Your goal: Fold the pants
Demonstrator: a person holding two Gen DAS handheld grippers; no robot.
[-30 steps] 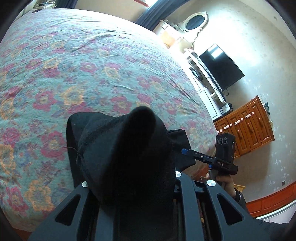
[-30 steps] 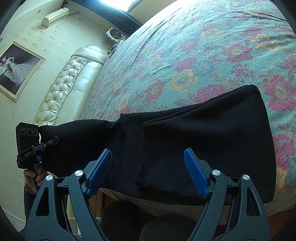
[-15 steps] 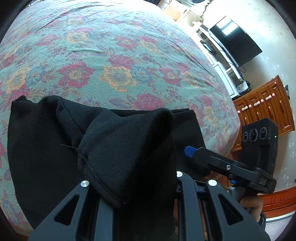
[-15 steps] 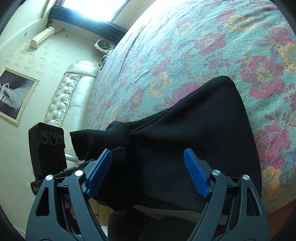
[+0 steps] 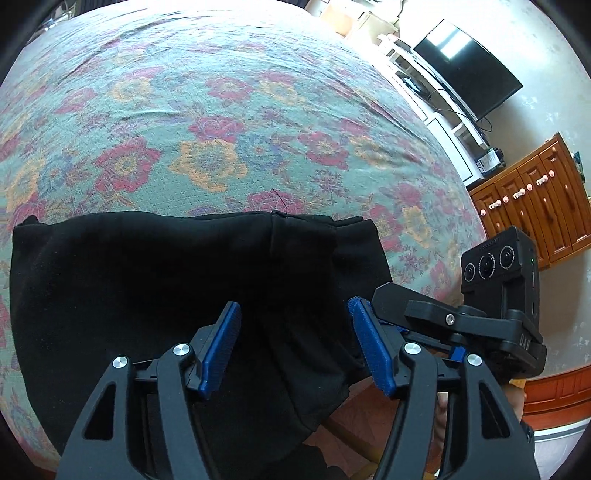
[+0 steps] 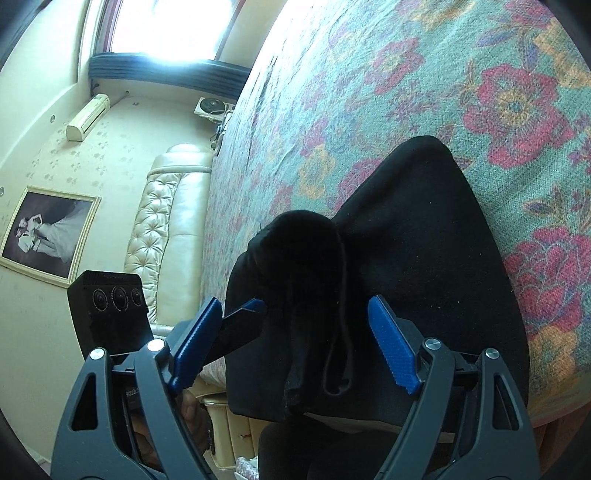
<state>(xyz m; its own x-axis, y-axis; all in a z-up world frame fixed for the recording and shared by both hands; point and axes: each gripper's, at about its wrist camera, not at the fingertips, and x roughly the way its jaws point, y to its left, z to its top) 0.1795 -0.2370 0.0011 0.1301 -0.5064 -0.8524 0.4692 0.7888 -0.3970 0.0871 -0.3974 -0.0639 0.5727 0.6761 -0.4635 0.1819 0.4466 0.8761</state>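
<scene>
The black pants (image 5: pixel 155 295) lie folded in a thick stack at the near edge of the bed (image 5: pixel 207 122). My left gripper (image 5: pixel 295 343) hovers just over the stack's right part. Its jaws are opening, and the blue pads (image 5: pixel 221 343) stand clear of the cloth below them. In the right wrist view the pants (image 6: pixel 417 236) show a raised hump at their left end. My right gripper (image 6: pixel 295 343) is open, its pads on either side of a hanging fold without touching it. The two grippers sit close together, with the right gripper's body (image 5: pixel 495 295) beside the left one.
The floral bedspread (image 6: pixel 406 74) stretches far beyond the pants. A TV (image 5: pixel 469 70) and a wooden cabinet (image 5: pixel 535 195) stand off the bed's right side. A padded cream headboard (image 6: pixel 166 221), a framed picture (image 6: pixel 48 236) and a bright window (image 6: pixel 166 29) are at the other end.
My left gripper carried the bunched pants end across onto the rest, lowered it and let go; the cloth now lies flat. The right gripper stayed open and rolled while closing in.
</scene>
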